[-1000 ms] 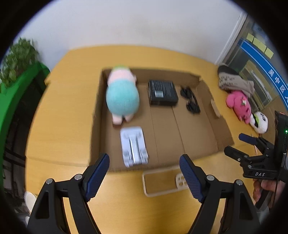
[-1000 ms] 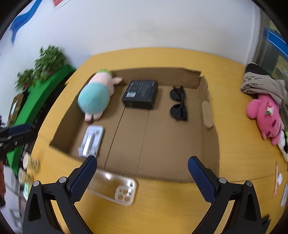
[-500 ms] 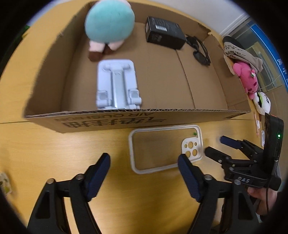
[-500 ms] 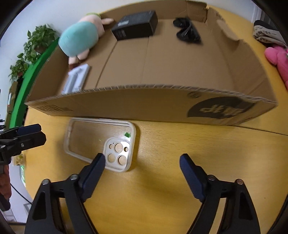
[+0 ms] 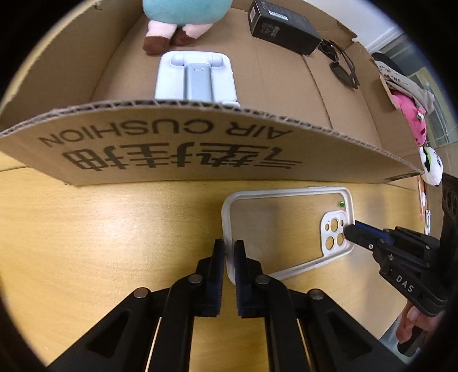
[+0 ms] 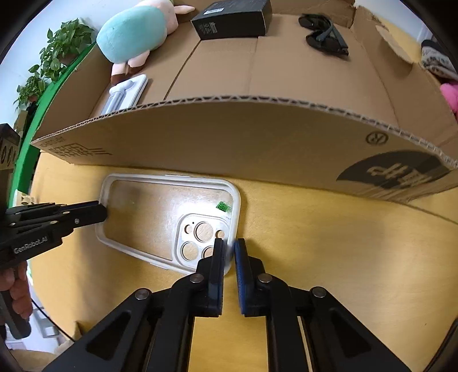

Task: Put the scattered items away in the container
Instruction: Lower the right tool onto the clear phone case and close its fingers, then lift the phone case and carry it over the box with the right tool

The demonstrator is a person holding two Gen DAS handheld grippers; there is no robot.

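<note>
A clear phone case (image 5: 280, 229) with a white rim lies flat on the wooden table just in front of the cardboard box (image 5: 171, 148). It also shows in the right wrist view (image 6: 160, 217). My left gripper (image 5: 228, 251) is shut on the case's plain end rim. My right gripper (image 6: 230, 251) is shut on the rim at the camera-cutout end. Each gripper shows in the other's view, the right gripper (image 5: 350, 231) and the left gripper (image 6: 103, 213). The box (image 6: 257, 137) is open-topped.
Inside the box lie a teal and pink plush toy (image 6: 134, 31), a black box (image 6: 232, 20), black sunglasses (image 6: 326, 37) and a white phone stand (image 5: 196, 77). A pink plush (image 5: 409, 114) and a panda toy (image 5: 430, 166) lie right of the box. Plants (image 6: 48, 65) stand at the left.
Both grippers dropped low to the table in front of the box and closed from wide open onto opposite ends of the phone case.
</note>
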